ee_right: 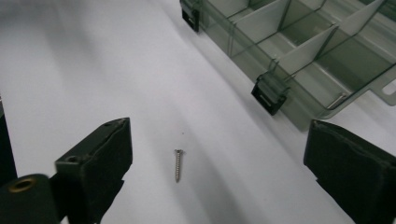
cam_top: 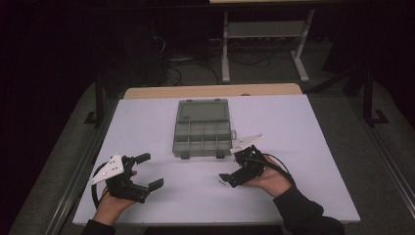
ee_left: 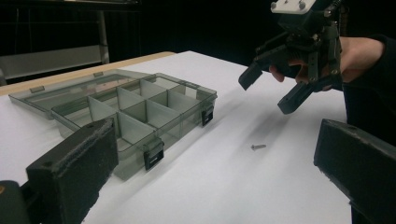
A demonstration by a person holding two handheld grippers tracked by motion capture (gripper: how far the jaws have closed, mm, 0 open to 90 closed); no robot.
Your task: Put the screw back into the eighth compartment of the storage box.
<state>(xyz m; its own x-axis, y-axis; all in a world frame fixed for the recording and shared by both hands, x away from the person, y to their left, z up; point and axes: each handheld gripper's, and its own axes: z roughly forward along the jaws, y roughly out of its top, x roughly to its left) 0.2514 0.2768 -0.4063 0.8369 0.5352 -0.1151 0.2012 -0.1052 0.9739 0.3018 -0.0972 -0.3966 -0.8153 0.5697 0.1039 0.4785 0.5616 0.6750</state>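
Observation:
A translucent grey organizer box (cam_top: 202, 129) lies open at the table's middle, lid folded flat behind it, its compartments (ee_left: 126, 107) looking empty. A small silver screw (cam_top: 219, 182) lies on the white top in front of the box's right latch (ee_right: 270, 95). My right gripper (cam_top: 229, 167) hovers just above it, open, jaws on either side of the screw (ee_right: 177, 164) without touching. From the left gripper view, the right gripper (ee_left: 267, 91) hangs over the screw (ee_left: 258, 147). My left gripper (cam_top: 150, 171) rests open at the front left with nothing in it.
The white table top (cam_top: 293, 147) has a wooden strip (cam_top: 210, 91) along its far edge. Beyond it stand a pale desk frame (cam_top: 264, 44) and cables (cam_top: 186, 68) on the dark floor. Metal rails (cam_top: 78, 171) run along the table's left side.

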